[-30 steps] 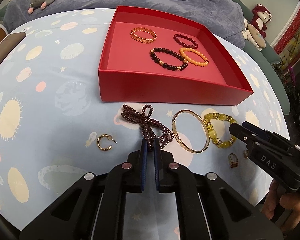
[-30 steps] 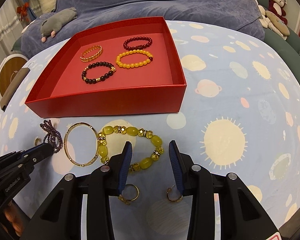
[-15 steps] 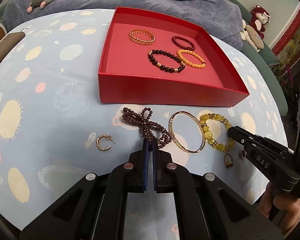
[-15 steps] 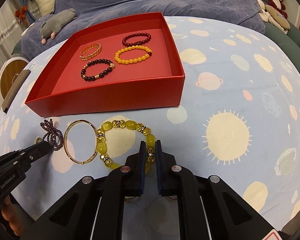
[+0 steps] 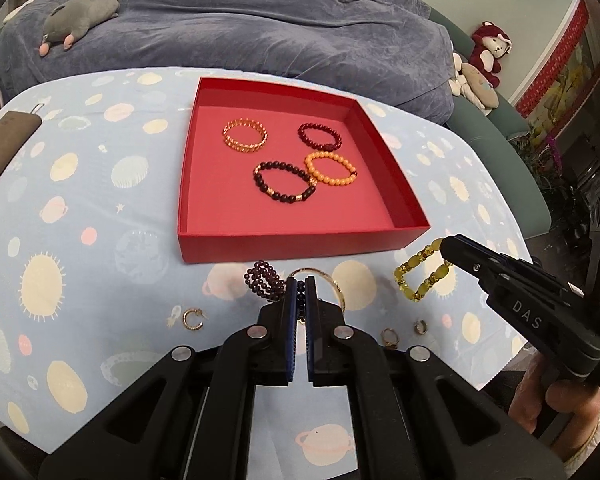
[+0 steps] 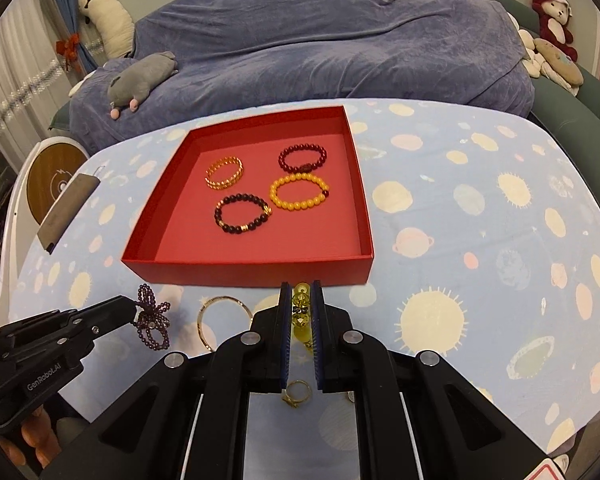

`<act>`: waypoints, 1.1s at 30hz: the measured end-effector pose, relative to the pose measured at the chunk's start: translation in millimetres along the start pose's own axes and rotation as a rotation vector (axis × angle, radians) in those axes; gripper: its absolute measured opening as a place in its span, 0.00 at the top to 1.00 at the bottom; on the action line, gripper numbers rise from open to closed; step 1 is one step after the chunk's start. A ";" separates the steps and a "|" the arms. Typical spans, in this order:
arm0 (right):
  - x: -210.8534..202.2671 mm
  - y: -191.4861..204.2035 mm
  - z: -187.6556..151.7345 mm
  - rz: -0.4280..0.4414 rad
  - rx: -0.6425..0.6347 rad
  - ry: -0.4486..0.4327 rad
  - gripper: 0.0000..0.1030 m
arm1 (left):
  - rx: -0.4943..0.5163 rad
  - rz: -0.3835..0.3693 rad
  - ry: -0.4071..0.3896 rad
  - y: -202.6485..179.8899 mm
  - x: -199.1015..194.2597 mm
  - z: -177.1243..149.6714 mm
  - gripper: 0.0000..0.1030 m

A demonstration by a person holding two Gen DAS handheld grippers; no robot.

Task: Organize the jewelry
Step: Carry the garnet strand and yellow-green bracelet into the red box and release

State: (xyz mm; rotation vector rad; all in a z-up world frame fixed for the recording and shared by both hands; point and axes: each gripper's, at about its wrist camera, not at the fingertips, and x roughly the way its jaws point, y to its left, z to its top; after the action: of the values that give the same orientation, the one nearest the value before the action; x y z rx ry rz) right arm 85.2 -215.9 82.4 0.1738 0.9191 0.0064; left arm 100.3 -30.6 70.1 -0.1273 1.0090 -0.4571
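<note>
My left gripper (image 5: 299, 284) is shut on a dark purple bead strand (image 5: 262, 282), which dangles from its tips just above the cloth; the right wrist view shows that strand (image 6: 152, 320) too. Between the pads of my shut right gripper (image 6: 300, 292) sits a yellow bead bracelet (image 6: 301, 312), and the bracelet (image 5: 416, 280) hangs off the table. The red box (image 5: 300, 246) lies straight ahead of both grippers. It holds a gold bracelet (image 5: 245, 135), a dark red one (image 5: 319, 136), an orange one (image 5: 331, 168) and a black one (image 5: 284, 187).
A gold bangle (image 6: 220, 312) lies on the planet-print cloth between the grippers. Near the front edge lie a hoop earring (image 5: 192, 319), a ring (image 5: 389, 336) and a small hoop (image 5: 421, 326). A dark flat case (image 5: 4, 140) sits far left; a grey plush (image 5: 80, 12) lies on the blanket behind.
The right gripper closed on the yellow bracelet. Both grippers then rose, lifting the purple strand and the yellow bracelet off the cloth.
</note>
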 end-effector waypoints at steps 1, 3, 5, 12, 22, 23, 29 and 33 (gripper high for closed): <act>-2.2 1.3 6.6 0.008 -0.003 -0.011 0.91 | 0.005 -0.009 -0.008 -2.2 -2.9 6.5 0.97; -3.6 3.5 20.6 0.024 -0.010 -0.028 0.91 | 0.018 -0.018 -0.031 -6.9 -7.4 21.3 0.97; -1.1 6.4 34.7 0.048 -0.010 -0.039 0.91 | 0.028 -0.028 -0.052 -11.5 -8.7 37.5 0.97; 23.8 23.9 66.9 0.068 -0.049 -0.046 0.91 | 0.059 -0.010 -0.073 -15.4 14.9 77.1 0.97; 79.3 10.7 51.4 0.007 -0.057 0.055 0.91 | 0.050 0.039 0.007 8.2 69.9 71.1 0.97; 82.0 9.1 49.2 0.000 -0.057 0.061 0.91 | 0.050 0.044 0.013 10.1 72.9 69.2 0.97; 92.5 4.2 37.4 -0.028 -0.066 0.086 0.91 | 0.042 0.067 0.039 19.0 86.5 59.9 0.97; 96.5 -0.6 32.9 -0.040 -0.053 0.094 0.91 | 0.041 0.086 0.039 22.2 89.8 55.9 0.96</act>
State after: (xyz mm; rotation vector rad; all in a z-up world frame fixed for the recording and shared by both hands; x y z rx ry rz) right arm 169.8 -213.7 25.6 0.1063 1.0151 0.0021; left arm 194.2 -54.8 22.4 -0.0384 1.0382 -0.4023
